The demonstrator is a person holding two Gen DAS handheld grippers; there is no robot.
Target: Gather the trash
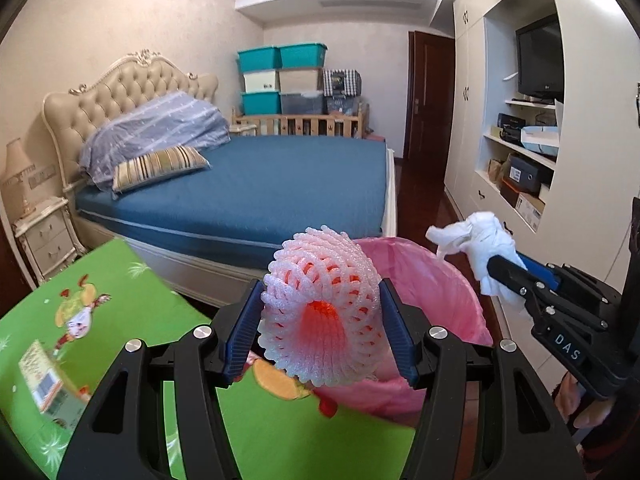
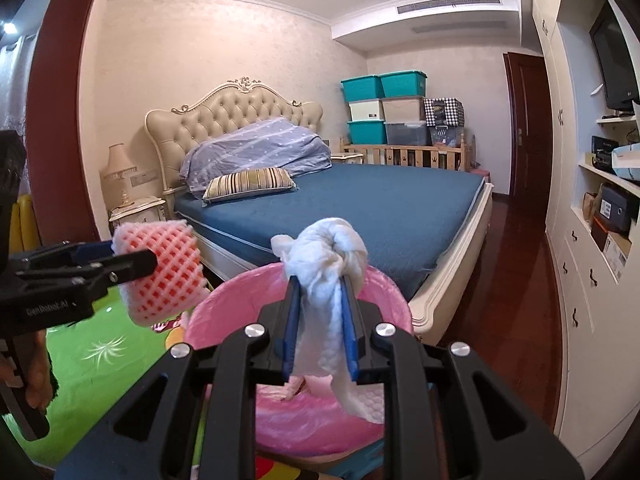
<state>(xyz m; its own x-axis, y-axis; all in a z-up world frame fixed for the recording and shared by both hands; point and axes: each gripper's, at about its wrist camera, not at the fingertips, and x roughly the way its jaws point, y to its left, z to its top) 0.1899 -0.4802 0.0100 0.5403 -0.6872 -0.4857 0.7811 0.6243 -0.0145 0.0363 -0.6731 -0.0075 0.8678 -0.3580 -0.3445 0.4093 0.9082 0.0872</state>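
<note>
My left gripper is shut on a pink foam fruit net and holds it just left of the rim of the pink-lined trash bin. The net also shows in the right wrist view, left of the bin. My right gripper is shut on a crumpled white tissue and holds it over the bin's opening. In the left wrist view the right gripper and the tissue hang above the bin's right rim.
A green play mat covers the floor to the left. A bed with a blue mattress stands behind the bin. White built-in cupboards and shelves line the right wall. A nightstand stands at the far left.
</note>
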